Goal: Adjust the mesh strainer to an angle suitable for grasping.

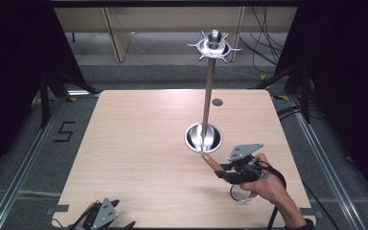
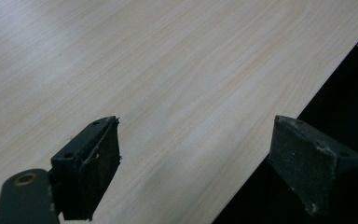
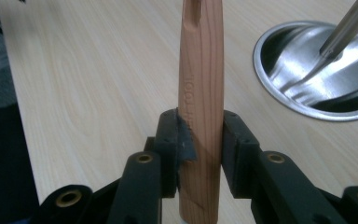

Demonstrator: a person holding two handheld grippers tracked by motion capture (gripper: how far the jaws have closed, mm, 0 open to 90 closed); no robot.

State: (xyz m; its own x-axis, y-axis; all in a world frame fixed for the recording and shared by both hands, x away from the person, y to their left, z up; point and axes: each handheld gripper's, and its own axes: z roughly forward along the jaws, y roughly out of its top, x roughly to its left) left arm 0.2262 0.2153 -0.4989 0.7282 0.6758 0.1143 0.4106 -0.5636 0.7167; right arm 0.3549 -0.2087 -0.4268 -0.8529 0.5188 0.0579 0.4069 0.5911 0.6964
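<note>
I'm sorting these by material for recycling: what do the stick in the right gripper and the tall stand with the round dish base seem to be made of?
The stick looks like unfinished reddish wood: straight grain lines run along it. The stand looks like polished metal, perhaps steel: its dish base mirrors bright highlights.

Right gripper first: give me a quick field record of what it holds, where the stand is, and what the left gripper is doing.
right gripper: shut on wooden handle, pads pressing both sides
handle end: metal ring below the hand
handle tip: points toward stand base, close to its rim
stand: upright metal pole, round dish base, spiked holder on top
left gripper: open, nothing between its jaws, at table's near edge
table: light wood
</note>
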